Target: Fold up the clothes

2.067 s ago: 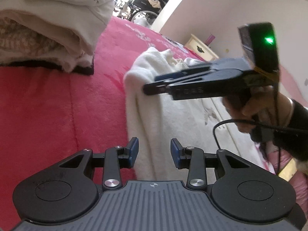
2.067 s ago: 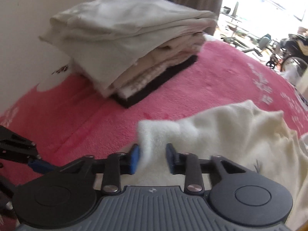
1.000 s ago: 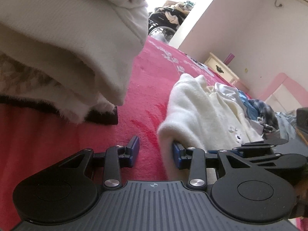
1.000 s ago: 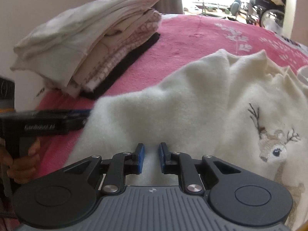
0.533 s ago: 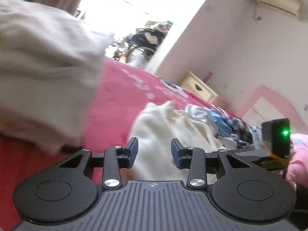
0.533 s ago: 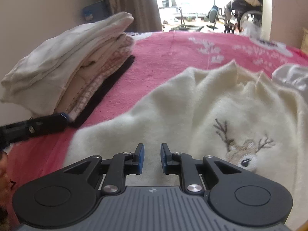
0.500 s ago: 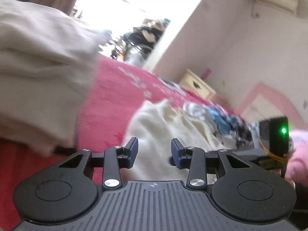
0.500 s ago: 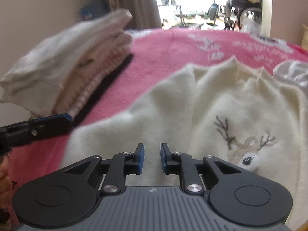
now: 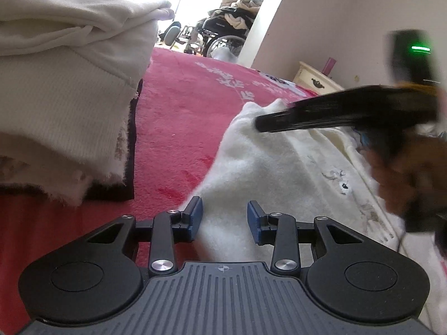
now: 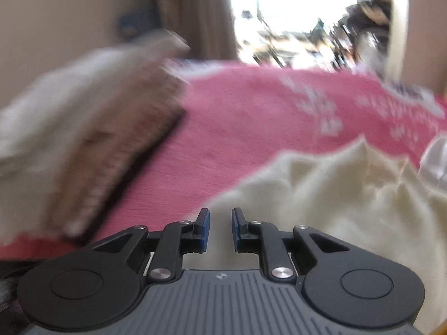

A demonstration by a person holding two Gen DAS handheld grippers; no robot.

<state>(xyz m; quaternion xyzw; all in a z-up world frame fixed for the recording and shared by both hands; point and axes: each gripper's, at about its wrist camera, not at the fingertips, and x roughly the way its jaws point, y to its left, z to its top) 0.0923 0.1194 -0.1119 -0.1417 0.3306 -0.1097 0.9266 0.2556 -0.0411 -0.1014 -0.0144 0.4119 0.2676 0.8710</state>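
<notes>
On the pink bedspread point(image 9: 190, 117) the cream sweater point(image 9: 268, 173) seemingly stretches away lengthwise, both fingers narrowly parted

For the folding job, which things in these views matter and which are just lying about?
Job:
cream fleece sweater
stack of folded white and beige clothes
left gripper
right gripper

Lying about:
pink bedspread
black wheelchair
cream bedside cabinet
brown curtain

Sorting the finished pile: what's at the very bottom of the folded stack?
A black garment lies lowest, under the white folded clothes; only its edge shows, the rest is covered.
</notes>
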